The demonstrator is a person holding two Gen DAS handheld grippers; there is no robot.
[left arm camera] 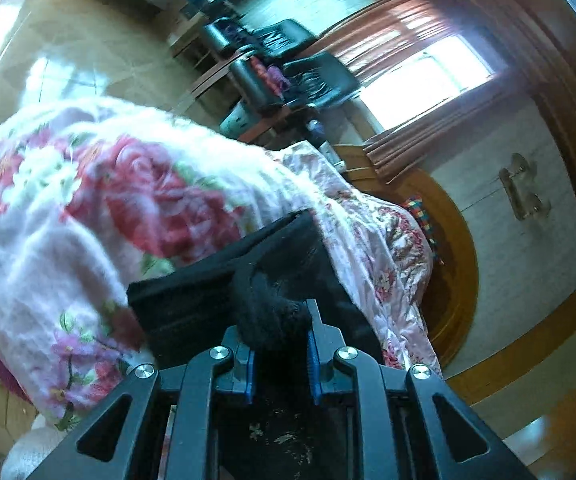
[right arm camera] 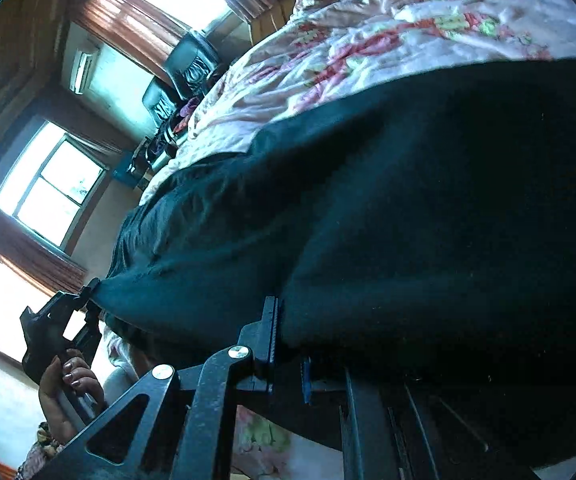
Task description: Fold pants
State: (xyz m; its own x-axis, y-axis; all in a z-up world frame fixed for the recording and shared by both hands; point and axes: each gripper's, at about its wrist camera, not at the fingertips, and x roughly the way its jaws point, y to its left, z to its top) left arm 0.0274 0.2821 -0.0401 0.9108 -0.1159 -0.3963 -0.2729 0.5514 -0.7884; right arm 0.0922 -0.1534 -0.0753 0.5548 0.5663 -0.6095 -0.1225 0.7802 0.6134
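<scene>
**A:** What has the left claw (left arm camera: pixel 281 354) got?

**B:** A bunched fold of the black pants (left arm camera: pixel 224 280). The blue pads sit close together with the dark cloth pinched between them, so it is clamped on the fabric. Ahead of that claw, the rest of the garment runs up and away over the bed.

**A:** And the bed itself?

**B:** It is covered with a floral blanket (left arm camera: pixel 88 200), white with big pink and red roses, spreading to the left of and beyond the left claw. A thinner, crinkled pink floral sheet (left arm camera: pixel 368 240) lies to its right.

**A:** The right claw?

**B:** In its own view the right claw (right arm camera: pixel 288 356) is nearly buried under the pants (right arm camera: pixel 408 220). The left finger stands pressed against the edge of the cloth and the jaws are drawn in tight, closed on the pants. The black fabric fills most of the space ahead of and to the right of it, lying over the floral blanket (right arm camera: pixel 368 40) farther on.

**A:** Can one claw see the other?

**B:** Yes. From the right wrist, the left claw (right arm camera: pixel 88 296) shows off to the lower left, biting a corner of the same garment, with the cloth stretched between the two. A person's hand (right arm camera: pixel 68 392) with painted nails wraps its handle.

**A:** Anything past the bed?

**B:** Dark padded chairs (left arm camera: pixel 308 72) well beyond the left claw, and a bright window with reddish curtains (left arm camera: pixel 408 40).
</scene>
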